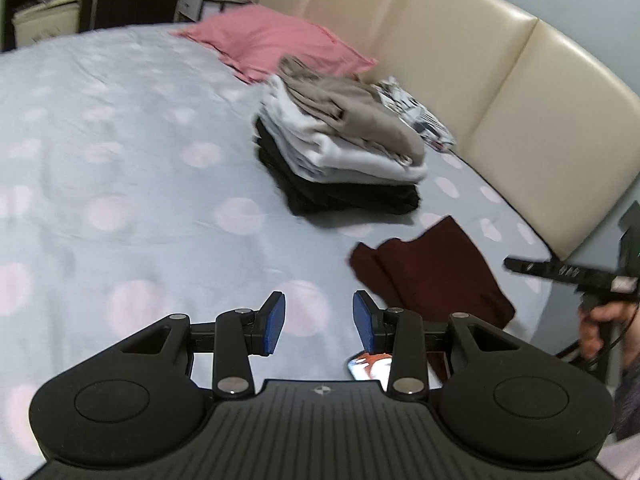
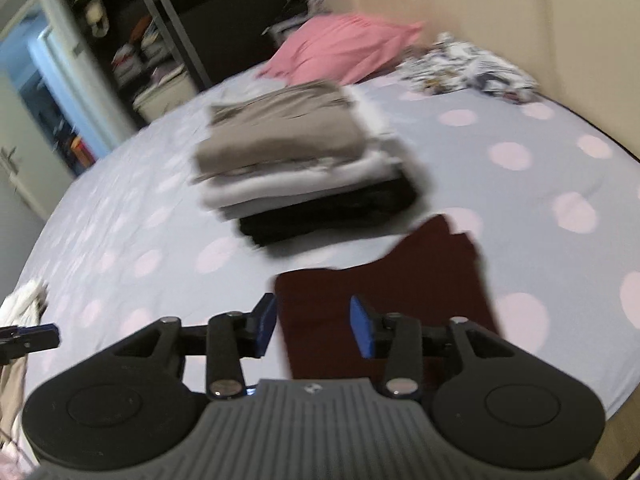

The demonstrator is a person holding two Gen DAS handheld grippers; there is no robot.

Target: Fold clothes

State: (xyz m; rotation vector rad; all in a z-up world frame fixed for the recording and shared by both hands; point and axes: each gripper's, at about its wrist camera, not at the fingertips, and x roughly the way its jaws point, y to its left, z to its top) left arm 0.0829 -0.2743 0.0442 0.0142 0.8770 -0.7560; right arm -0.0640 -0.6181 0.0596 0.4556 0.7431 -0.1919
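A dark maroon garment (image 1: pixel 432 272) lies partly folded on the spotted bed sheet (image 1: pixel 120 160), just right of my left gripper (image 1: pixel 319 322), which is open and holds nothing. In the right wrist view the maroon garment (image 2: pixel 384 292) lies under and beyond my right gripper (image 2: pixel 313 326), open and empty above its near left edge. A stack of folded clothes (image 1: pixel 340 148), beige on white on black, sits behind it; the same stack (image 2: pixel 296 168) shows in the right wrist view. The right gripper (image 1: pixel 560 272) appears at the left view's right edge, held by a hand (image 1: pixel 600 328).
A pink pillow (image 1: pixel 276 44) and a patterned black-and-white garment (image 1: pixel 420 116) lie by the cream padded headboard (image 1: pixel 460 60). A phone-like object (image 1: pixel 370 364) lies under my left gripper. Pale cloth (image 2: pixel 24 300) sits at the bed's left edge. Shelves (image 2: pixel 136 40) stand beyond the bed.
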